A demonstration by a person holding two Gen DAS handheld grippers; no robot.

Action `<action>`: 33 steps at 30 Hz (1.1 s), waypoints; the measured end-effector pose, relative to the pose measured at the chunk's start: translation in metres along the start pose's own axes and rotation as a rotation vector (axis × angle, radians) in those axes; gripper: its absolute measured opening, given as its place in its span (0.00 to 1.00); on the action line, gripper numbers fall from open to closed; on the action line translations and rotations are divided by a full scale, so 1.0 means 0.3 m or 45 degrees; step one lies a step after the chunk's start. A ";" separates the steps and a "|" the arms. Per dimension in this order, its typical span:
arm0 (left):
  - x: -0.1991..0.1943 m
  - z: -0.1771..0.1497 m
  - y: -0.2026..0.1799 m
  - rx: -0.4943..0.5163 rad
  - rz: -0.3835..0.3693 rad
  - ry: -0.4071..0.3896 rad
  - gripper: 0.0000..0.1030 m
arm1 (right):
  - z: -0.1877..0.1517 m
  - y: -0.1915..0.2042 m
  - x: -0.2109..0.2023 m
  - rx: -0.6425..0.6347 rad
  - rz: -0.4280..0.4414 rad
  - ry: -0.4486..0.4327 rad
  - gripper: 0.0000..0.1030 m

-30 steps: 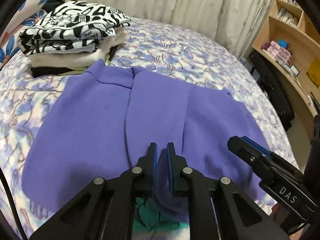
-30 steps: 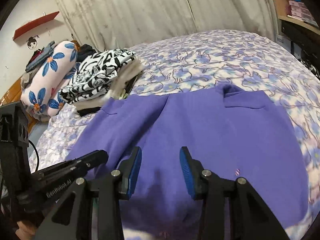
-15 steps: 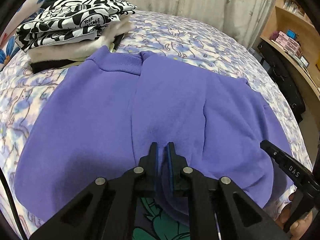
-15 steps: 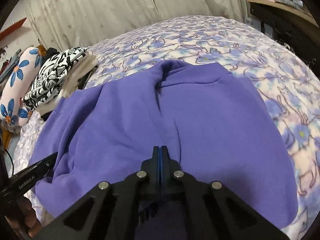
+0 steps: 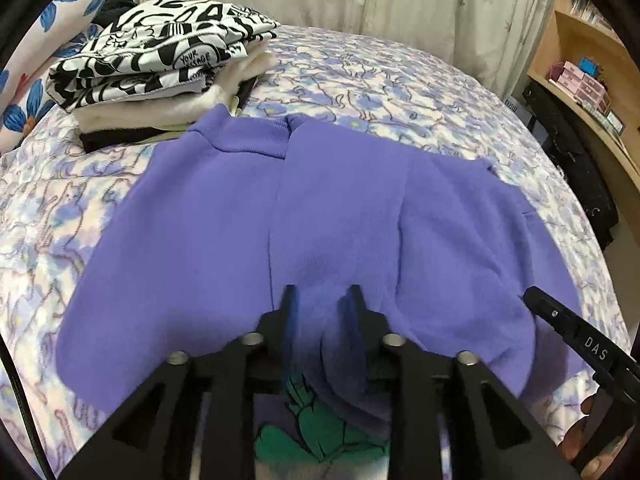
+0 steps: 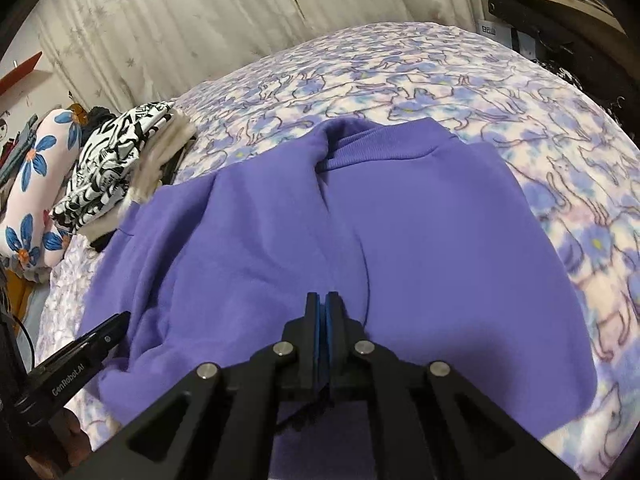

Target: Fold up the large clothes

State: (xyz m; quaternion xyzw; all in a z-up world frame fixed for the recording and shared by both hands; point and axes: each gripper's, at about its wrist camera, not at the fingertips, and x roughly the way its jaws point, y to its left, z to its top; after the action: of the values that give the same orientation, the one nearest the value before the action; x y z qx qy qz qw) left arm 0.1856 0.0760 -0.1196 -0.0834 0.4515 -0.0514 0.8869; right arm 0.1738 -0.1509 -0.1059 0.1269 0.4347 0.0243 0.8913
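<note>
Left gripper: fingers partway apart, just been opening; purple sweatshirt fabric bulges between them, pads not pressing it. Green print shows under the near hem. Right gripper: fingers together, clamped on a ridge of the sweatshirt near its front edge.

Sweatshirt lies spread on the bed, ribbed collar at far end, sides folded in toward the middle w/ a lengthwise crease. Far left: flower-print pillow; next to it a stack of folded clothes, black-and-white top on it, stack just touching the sweatshirt's collar corner. Curtain behind bed. Right: wooden shelves w/ pink boxes.
</note>
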 end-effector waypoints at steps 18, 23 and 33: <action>-0.464 -0.099 0.078 0.007 0.075 -0.179 0.68 | -0.103 0.155 -0.348 -0.105 0.001 -0.093 0.03; -0.551 -0.146 0.127 -0.009 0.061 -0.216 0.75 | -0.137 0.216 -0.423 -0.163 -0.014 -0.132 0.04; -0.494 -0.257 0.283 -0.137 -0.043 -0.113 0.77 | -0.176 0.314 -0.446 -0.239 -0.021 -0.164 0.21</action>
State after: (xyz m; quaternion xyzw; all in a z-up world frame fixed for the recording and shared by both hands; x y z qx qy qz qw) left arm 0.0376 0.1760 -0.0631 -0.1409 0.4123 -0.0382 0.8993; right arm 0.0558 -0.0697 -0.0109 0.0403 0.3733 0.0493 0.9255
